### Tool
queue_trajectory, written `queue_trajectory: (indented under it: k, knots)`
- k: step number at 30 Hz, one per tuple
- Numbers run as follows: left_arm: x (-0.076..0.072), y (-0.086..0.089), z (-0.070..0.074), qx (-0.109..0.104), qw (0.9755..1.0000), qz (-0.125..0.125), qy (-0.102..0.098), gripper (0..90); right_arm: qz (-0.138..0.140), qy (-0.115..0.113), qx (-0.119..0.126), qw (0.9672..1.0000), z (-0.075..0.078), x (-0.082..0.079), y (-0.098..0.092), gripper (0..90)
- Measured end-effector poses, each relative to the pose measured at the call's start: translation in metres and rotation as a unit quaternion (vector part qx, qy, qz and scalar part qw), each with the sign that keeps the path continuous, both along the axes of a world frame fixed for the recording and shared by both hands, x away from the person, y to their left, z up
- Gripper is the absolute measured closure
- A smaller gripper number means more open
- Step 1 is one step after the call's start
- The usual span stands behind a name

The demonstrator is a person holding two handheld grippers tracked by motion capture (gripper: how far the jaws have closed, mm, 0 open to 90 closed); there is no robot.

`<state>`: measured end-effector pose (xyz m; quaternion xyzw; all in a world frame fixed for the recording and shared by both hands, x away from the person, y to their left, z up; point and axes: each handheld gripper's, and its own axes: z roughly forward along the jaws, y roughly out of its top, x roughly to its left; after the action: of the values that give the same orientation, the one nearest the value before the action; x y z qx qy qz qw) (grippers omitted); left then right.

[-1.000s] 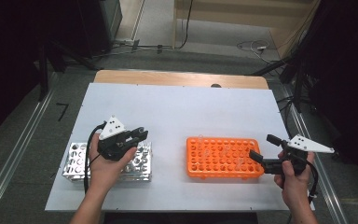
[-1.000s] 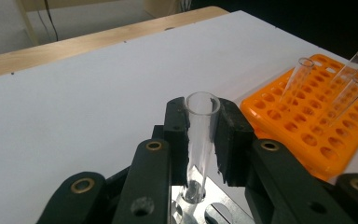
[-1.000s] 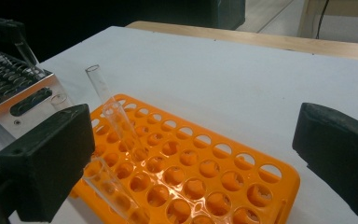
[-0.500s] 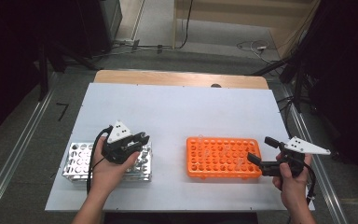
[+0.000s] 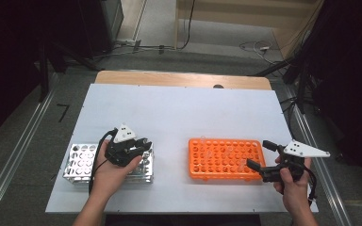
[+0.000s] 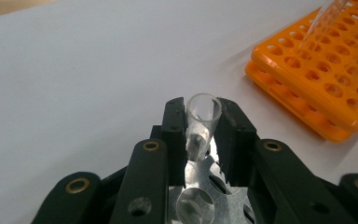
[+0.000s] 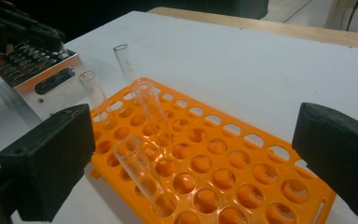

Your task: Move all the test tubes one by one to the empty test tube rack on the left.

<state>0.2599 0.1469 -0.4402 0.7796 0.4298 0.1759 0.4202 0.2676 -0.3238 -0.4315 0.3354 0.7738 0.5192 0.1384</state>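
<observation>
My left gripper [image 5: 144, 142] hangs over the right end of a metal tube rack [image 5: 80, 162]. In the left gripper view its pads hold a clear test tube [image 6: 203, 112] upright, the tube's lower end just above the rack's holes [image 6: 200, 186]. The jaws have just been opening slightly, with the tube still between them. My right gripper [image 5: 258, 153] stands open at the right end of an orange tube rack [image 5: 224, 160], nothing between its pads. Several clear tubes [image 7: 142, 172] lean in the orange rack [image 7: 242, 182].
Both racks stand near the front edge of a white table [image 5: 179, 108] with a wooden strip along its far side. The metal rack [image 7: 46, 79] lies left of the orange one, with a gap between them. Cables run across the floor beyond.
My left gripper has sunk a little toward the metal rack with the tube in it. The right gripper has barely shifted.
</observation>
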Motion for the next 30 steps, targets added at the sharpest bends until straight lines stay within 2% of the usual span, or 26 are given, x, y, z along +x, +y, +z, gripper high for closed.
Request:
queue_trajectory:
  k: [3, 6, 9, 13, 17, 20, 25, 28, 30]
  knots:
    - [0.0, 0.001, 0.0, -0.012, 0.9999, 0.003, 0.006, 71.1, 0.006, 0.002, -0.002, 1.0, 0.0, -0.001, 0.002, 0.0]
    - [-0.001, 0.003, 0.002, -0.02, 0.9997, 0.009, 0.0, 67.4, 0.011, 0.005, -0.004, 0.9999, -0.001, -0.001, 0.003, 0.0]
    - [-0.003, 0.006, 0.005, -0.031, 0.9993, 0.02, -0.009, 57.1, 0.016, 0.007, -0.007, 0.9998, -0.002, -0.003, 0.004, 2.4]
    - [-0.008, 0.009, 0.01, -0.051, 0.9984, 0.018, -0.017, 45.6, 0.028, 0.011, -0.012, 0.9995, -0.004, -0.004, 0.005, 4.6]
    - [-0.013, 0.01, 0.014, -0.065, 0.9975, 0.01, -0.024, 28.9, 0.051, 0.023, -0.021, 0.9982, -0.009, -0.003, 0.007, 12.5]
    - [-0.018, 0.01, 0.016, -0.079, 0.9965, 0.0, -0.029, 19.7, 0.067, 0.029, -0.026, 0.997, -0.013, -0.001, 0.008, 20.6]
    - [-0.025, 0.01, 0.019, -0.095, 0.9947, -0.021, -0.035, 10.8, 0.092, 0.039, -0.031, 0.9945, -0.016, 0.0, 0.009, 35.7]
    - [-0.028, 0.009, 0.019, -0.107, 0.993, -0.035, -0.034, 7.4, 0.107, 0.047, -0.048, 0.992, -0.021, 0.001, 0.01, 43.2]
    - [-0.029, 0.008, 0.019, -0.106, 0.9928, -0.04, -0.037, 4.9, 0.108, 0.054, -0.063, 0.9906, -0.026, 0.003, 0.01, 50.2]
